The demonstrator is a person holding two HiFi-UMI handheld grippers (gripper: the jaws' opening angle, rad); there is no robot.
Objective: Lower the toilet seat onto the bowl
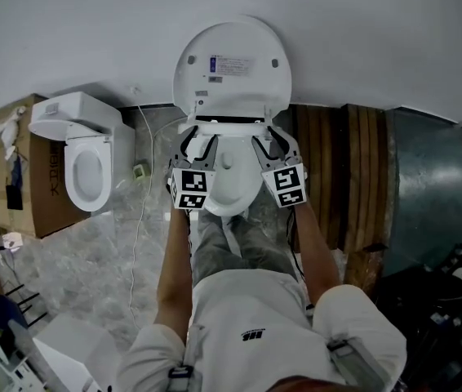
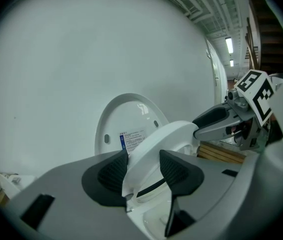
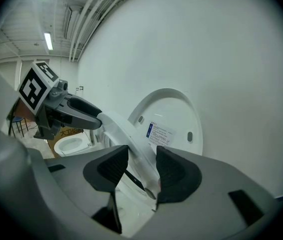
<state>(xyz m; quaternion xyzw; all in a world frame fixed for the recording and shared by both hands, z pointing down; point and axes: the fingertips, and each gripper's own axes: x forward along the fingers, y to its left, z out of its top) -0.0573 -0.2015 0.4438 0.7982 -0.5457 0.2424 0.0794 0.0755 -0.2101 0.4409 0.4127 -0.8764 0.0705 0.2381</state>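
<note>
The white toilet's lid (image 1: 233,64) stands upright against the wall. Below it the toilet seat (image 2: 156,139) is tilted partway between lid and bowl (image 1: 231,196). My left gripper (image 1: 198,147) grips the seat's left rim, and the rim fills the space between its ribbed pads (image 2: 112,173). My right gripper (image 1: 273,145) is shut on the opposite rim, where the seat (image 3: 129,136) runs between its pads. Each gripper shows in the other's view: the right gripper (image 2: 216,121) and the left gripper (image 3: 76,111) both clamp the rim.
A second white toilet (image 1: 88,158) stands to the left beside a cardboard box (image 1: 27,170). Wooden slats (image 1: 345,178) lean at the right. A white cable (image 1: 139,211) trails over the marble floor. The person's legs are directly in front of the bowl.
</note>
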